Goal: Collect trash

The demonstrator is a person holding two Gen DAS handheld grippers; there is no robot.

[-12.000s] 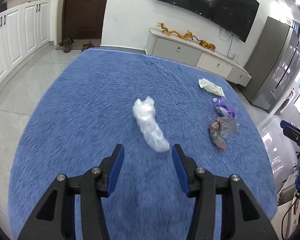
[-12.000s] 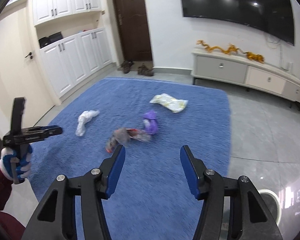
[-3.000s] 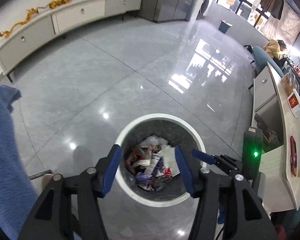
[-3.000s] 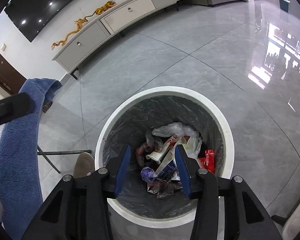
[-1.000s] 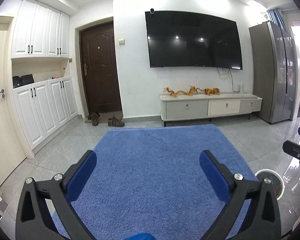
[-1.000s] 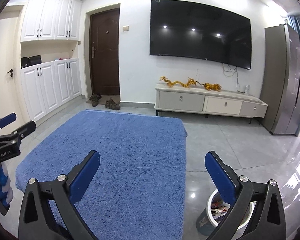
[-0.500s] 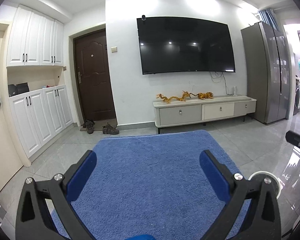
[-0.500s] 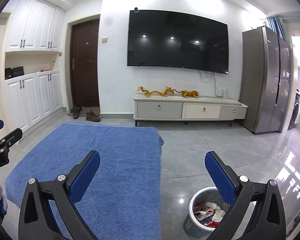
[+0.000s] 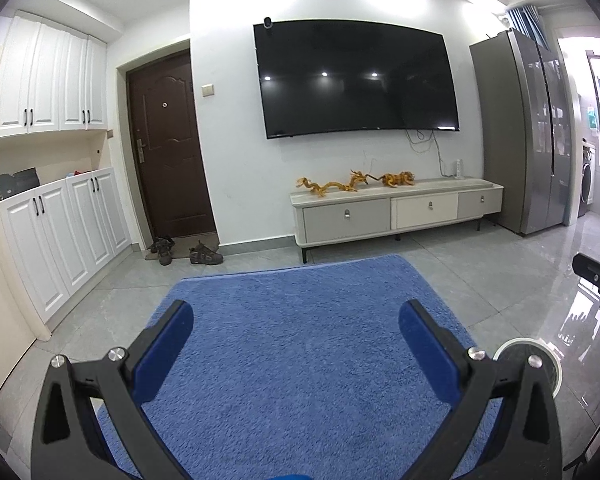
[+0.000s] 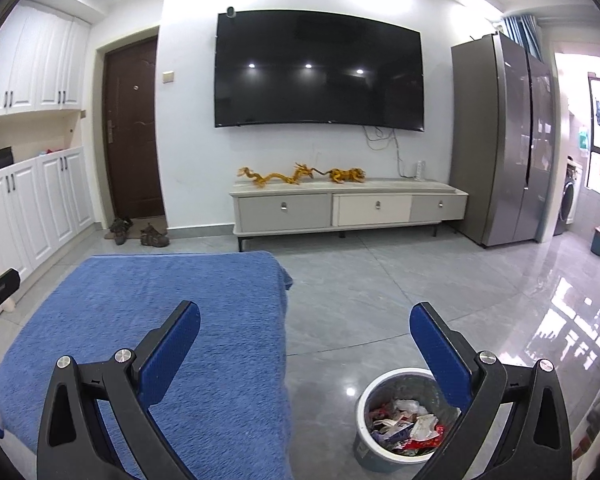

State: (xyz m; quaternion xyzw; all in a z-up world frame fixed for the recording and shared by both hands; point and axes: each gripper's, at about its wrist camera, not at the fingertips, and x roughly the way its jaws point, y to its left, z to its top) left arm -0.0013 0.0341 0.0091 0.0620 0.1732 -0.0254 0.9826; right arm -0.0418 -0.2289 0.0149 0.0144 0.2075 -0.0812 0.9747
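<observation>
- Trash (image 10: 404, 426) is all sitting in the bin (image 10: 364, 400) on the grey floor, just beside the blue cloth's right edge. Looks like crumpled wrappers, a white plastic bag, some red packaging.
- Blue cloth (image 9: 300, 320) looks bare in both views, no scraps that I can spot on it. My read is the collecting part is pretty much done.
- Handling guess: this stuff is super light, soft and crinkly, a bit slippery where it's plastic film. Nothing fragile. If any piece needed grabbing again I'd pinch a bunched-up fold or a twisted end, not a flat sheet, since flat film would probably slide out of the pads.
- Left gripper (image 9: 296, 338) is spread wide, blue pads far apart, nothing between them and touching nothing. It hangs over the cloth, pointing at the TV wall.
- Right gripper (image 10: 304, 338) is the same deal: splayed wide, empty, not touching anything. Its left finger sits over the cloth and its right finger over the bin's rim in the picture, though it's clearly well above both.
- Each gripper peeks into the edge of the other's view, so they're held side by side.
- Only risk I'd flag: light film could drift or spring back out of the bin if it got bumped.
</observation>
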